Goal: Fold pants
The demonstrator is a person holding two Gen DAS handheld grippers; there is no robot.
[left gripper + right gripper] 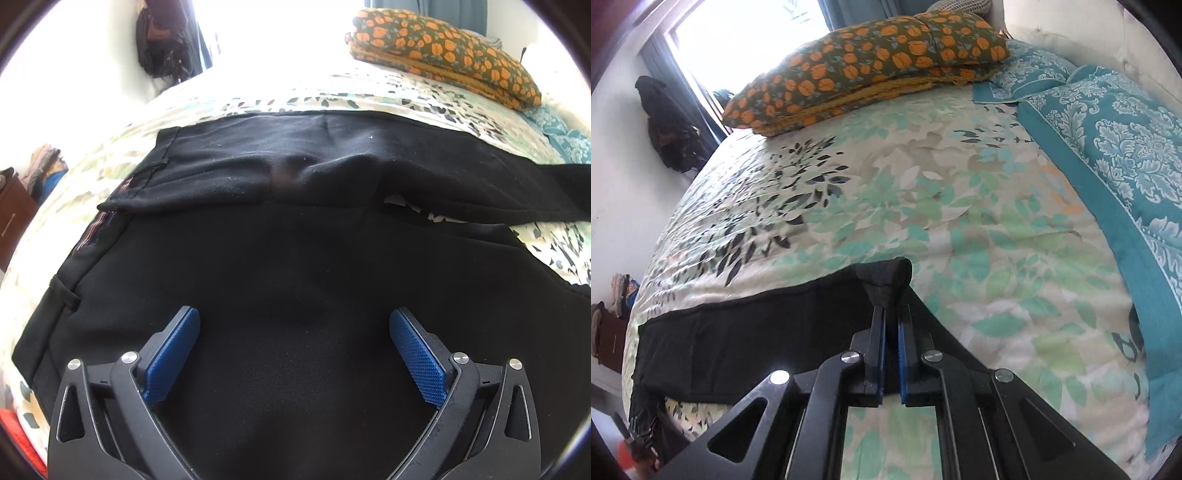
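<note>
Two claws at work: my right claw (891,314) pinches a pants (746,332) leg end off the bed (923,192); left claw (294,332) hovers spread. Next, carry it toward the waistband (92,236).

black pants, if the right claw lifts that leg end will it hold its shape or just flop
Probably flop: the black pants bunch into a soft peak where the right claw pinches the leg end. Likely light for their size, as the thin cloth lies flat with shallow creases on the bedspread. The rest would likely trail behind; the open left claw holds nothing.
</note>
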